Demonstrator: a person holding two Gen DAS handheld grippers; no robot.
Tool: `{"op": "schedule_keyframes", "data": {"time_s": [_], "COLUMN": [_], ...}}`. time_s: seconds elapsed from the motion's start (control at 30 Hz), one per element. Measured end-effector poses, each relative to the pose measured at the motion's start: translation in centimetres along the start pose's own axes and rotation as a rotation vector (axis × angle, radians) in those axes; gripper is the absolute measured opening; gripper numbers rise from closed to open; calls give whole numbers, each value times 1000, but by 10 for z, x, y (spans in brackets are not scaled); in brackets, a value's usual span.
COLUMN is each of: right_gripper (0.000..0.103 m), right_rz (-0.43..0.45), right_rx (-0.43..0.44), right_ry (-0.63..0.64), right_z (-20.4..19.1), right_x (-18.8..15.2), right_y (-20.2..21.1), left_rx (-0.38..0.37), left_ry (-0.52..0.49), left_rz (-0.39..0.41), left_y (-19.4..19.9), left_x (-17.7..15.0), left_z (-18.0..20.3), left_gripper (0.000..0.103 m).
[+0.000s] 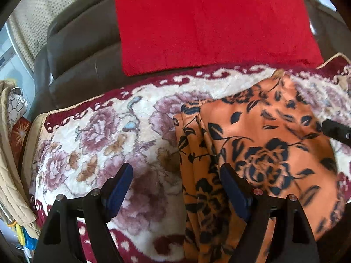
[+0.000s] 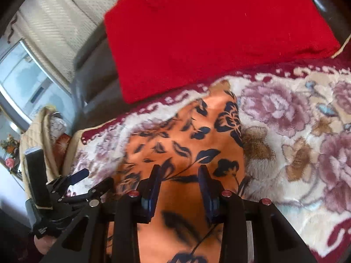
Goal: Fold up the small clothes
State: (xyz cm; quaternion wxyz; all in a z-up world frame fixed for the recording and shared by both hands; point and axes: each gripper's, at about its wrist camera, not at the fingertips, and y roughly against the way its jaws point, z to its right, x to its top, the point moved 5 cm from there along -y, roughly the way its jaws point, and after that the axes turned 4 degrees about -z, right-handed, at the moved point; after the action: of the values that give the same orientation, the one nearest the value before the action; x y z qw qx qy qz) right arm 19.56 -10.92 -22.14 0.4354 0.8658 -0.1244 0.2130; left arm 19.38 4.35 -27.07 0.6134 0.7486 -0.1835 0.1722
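Note:
An orange garment [image 1: 258,140] with a dark floral print lies on a plush floral blanket [image 1: 105,135], its left edge gathered in folds. My left gripper [image 1: 175,171] is open and empty just above the blanket at the garment's left edge. In the right wrist view the same garment [image 2: 182,140] runs under my right gripper [image 2: 179,173], which is open with both pads [image 2: 204,179] over the cloth, holding nothing. The left gripper shows at the left in the right wrist view [image 2: 87,184].
A red cloth [image 1: 208,24] lies folded on the grey sofa back [image 1: 76,50] behind the blanket. A quilted beige cover [image 1: 8,157] and small items sit past the blanket's left end. A window [image 2: 24,74] is at the far left.

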Motion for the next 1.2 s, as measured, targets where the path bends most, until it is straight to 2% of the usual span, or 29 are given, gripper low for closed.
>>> {"op": "schedule_keyframes", "data": {"time_s": [0.17,0.2,0.23,0.27,0.4,0.9,1.03,1.2], "right_gripper": [39,48,66,69,70,70,70,70], "right_rz": [63,72,87,107,147,246,269,290], "right_rx": [-64,-73,-82,-88,-102,-155,-167,-205], "right_ry": [66,67,67,67,87,155,172,187], "right_z": [-16,-17,-19,-20,-32,-84,-95,-105], "right_x": [-15,-18,-20,-22,-31,-48,-51,-52], "right_y": [45,53,62,71,100,166,178,189], "left_rx": [1,1,2,3,15,111,141,154], "left_ry": [32,38,49,57,98,177,186,196], "left_rz": [66,73,85,91,137,275,311,339], "left_y": [38,44,53,58,88,179,200,222], "left_x": [-5,-5,-7,-7,-11,-32,-37,-42], "left_z": [-8,-9,-12,-14,-25,-57,-62,-69], "left_gripper": [83,83,83,83,83,84,93,93]}}
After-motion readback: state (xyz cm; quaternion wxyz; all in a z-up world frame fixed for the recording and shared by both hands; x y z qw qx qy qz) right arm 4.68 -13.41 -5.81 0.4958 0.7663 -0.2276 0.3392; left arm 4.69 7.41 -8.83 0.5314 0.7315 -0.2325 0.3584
